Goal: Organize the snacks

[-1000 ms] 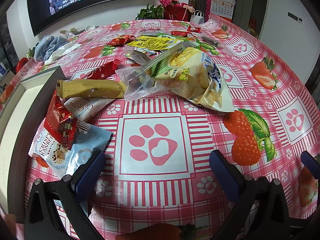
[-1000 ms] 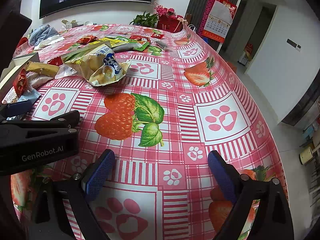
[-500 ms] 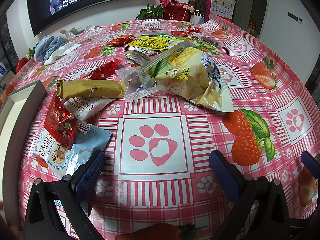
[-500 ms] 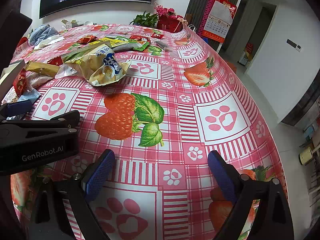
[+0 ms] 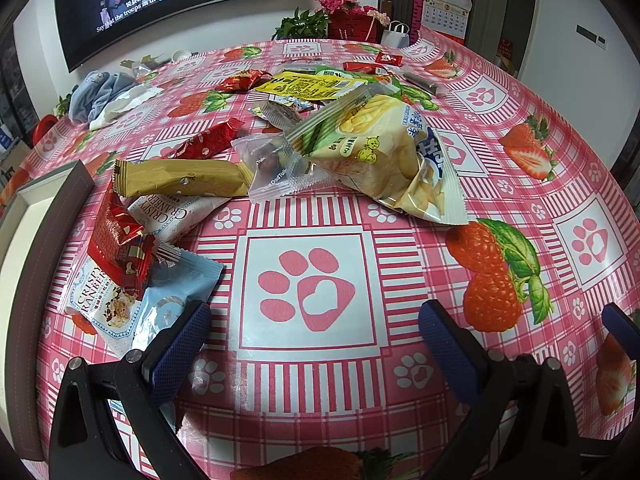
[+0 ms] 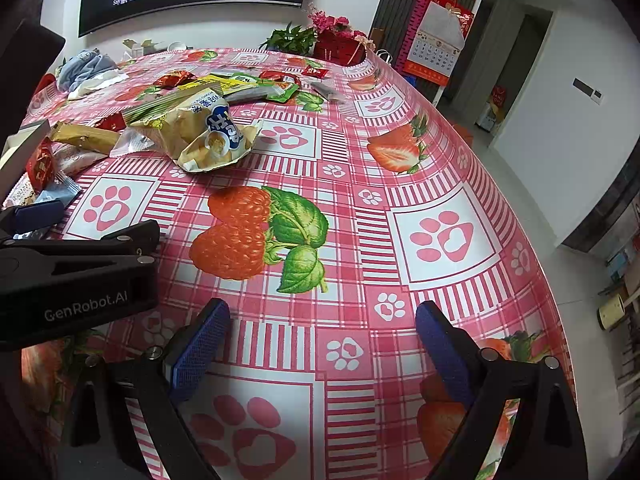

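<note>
Both hand-held grippers, L (image 5: 314,332) & R (image 6: 322,330), jaws wide, empty.

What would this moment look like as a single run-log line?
stage: before first pick | left gripper: open, empty | right gripper: open, empty | snacks: scattered on table | tray: at left edge

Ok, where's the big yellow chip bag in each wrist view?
Left wrist: chip bag sits upper centre, beyond the paw print.
Right wrist: chip bag sits upper left.
Shared landmark: the gold wrapper lying just left of it.
</note>
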Action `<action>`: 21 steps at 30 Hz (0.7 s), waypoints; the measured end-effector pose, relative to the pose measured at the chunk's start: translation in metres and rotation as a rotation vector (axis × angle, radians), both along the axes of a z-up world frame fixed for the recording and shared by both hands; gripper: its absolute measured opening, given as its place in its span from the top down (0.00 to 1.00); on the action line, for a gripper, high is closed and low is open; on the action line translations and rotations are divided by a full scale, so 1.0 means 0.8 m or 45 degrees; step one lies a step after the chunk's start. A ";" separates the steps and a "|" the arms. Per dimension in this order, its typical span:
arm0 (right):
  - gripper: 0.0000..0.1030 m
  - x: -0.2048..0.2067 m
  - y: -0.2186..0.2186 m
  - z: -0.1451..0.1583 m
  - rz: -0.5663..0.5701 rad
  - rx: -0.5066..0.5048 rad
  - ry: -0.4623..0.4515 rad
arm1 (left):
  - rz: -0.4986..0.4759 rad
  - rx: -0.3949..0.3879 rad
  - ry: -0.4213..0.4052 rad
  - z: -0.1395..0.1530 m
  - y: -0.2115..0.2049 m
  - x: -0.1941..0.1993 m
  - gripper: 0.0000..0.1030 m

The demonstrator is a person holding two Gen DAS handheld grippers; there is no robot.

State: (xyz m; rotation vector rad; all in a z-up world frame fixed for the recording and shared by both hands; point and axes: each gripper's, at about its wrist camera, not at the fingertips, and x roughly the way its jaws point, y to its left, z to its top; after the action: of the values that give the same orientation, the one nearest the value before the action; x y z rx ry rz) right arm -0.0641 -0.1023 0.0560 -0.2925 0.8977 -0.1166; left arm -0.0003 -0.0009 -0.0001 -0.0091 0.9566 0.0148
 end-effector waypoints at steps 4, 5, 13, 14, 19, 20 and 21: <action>0.08 0.000 0.000 0.000 0.001 -0.002 0.000 | -0.010 -0.001 0.011 0.000 0.000 -0.001 0.00; 0.08 0.000 0.000 0.000 0.000 -0.001 0.000 | -0.030 -0.004 0.037 0.001 0.000 -0.002 0.00; 0.07 -0.001 0.003 0.000 0.008 -0.013 -0.003 | -0.067 -0.056 0.026 0.006 0.013 -0.033 0.00; 0.03 -0.001 0.005 -0.001 0.013 -0.026 -0.005 | -0.059 -0.073 0.028 0.007 0.017 -0.037 0.00; 0.03 -0.001 0.006 -0.001 0.012 -0.031 -0.005 | -0.099 -0.148 -0.008 0.022 0.034 -0.055 0.00; 0.03 -0.001 0.005 -0.001 0.012 -0.025 -0.003 | -0.087 -0.150 -0.031 0.026 0.038 -0.058 0.00; 0.03 -0.001 0.005 -0.001 0.012 -0.022 -0.002 | -0.071 -0.154 -0.053 0.030 0.043 -0.063 0.00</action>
State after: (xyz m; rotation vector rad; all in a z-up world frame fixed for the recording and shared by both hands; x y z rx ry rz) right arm -0.0651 -0.0985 0.0553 -0.3129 0.8939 -0.1162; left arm -0.0509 0.0334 0.0236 -0.0941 0.9146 -0.0948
